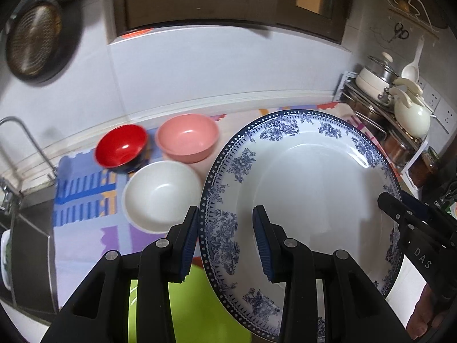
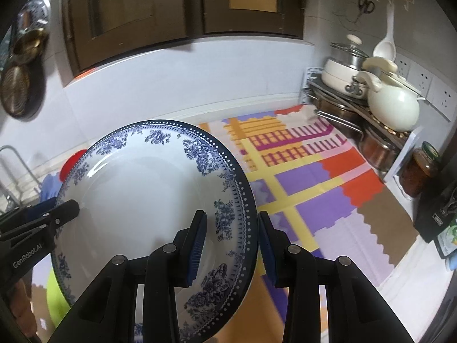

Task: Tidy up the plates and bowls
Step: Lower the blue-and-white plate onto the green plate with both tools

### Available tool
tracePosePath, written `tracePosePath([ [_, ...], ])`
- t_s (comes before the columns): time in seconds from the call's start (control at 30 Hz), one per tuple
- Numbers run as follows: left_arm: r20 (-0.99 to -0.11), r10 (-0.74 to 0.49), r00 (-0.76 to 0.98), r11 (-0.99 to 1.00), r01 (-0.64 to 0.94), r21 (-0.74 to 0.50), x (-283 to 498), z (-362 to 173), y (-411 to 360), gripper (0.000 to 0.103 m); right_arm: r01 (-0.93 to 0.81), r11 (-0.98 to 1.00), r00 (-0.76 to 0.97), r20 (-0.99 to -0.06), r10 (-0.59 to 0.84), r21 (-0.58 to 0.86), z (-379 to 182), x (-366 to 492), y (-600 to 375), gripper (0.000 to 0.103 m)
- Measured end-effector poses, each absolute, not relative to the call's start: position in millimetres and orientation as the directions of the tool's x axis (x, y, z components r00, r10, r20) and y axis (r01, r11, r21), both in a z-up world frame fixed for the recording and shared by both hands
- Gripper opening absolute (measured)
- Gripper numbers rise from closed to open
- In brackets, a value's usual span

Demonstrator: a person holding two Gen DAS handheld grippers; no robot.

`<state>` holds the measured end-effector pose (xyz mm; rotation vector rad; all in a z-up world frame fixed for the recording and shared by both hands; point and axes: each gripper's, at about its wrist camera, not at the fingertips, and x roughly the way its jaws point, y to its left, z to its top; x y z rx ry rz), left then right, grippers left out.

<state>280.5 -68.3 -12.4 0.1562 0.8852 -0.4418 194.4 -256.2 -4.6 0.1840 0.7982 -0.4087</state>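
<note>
A large white plate with a blue floral rim (image 1: 308,188) hangs tilted above the counter. My left gripper (image 1: 225,240) is shut on its left rim, one pad under the edge and one on the plate's face. My right gripper (image 2: 231,243) is shut on the opposite rim of the same plate (image 2: 137,188), and its tip shows in the left wrist view at the plate's right edge. A red bowl (image 1: 121,147), a pink bowl (image 1: 187,137) and a white bowl (image 1: 162,194) stand close together on the mat, left of the plate. A lime-green dish (image 1: 197,300) lies below the plate, mostly hidden.
A colourful patterned mat (image 2: 314,177) covers the counter. A metal rack (image 2: 337,114) with pots and a white kettle (image 2: 394,108) fills the right corner, with a jar (image 2: 420,168) beside it. A sink with a faucet (image 1: 25,143) lies at the left. Pans (image 1: 34,40) hang on the wall.
</note>
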Motion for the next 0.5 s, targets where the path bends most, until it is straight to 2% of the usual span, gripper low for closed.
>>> tracePosePath([
  [0.5, -0.789, -0.213, 0.577, 0.954, 0.299, -0.039, 259.8, -21.2, 23.3, 0.038, 0.279, 0.960, 0.655, -0.732, -0.189, 0.002, -11.0, 204.4, -174.9, 0.037],
])
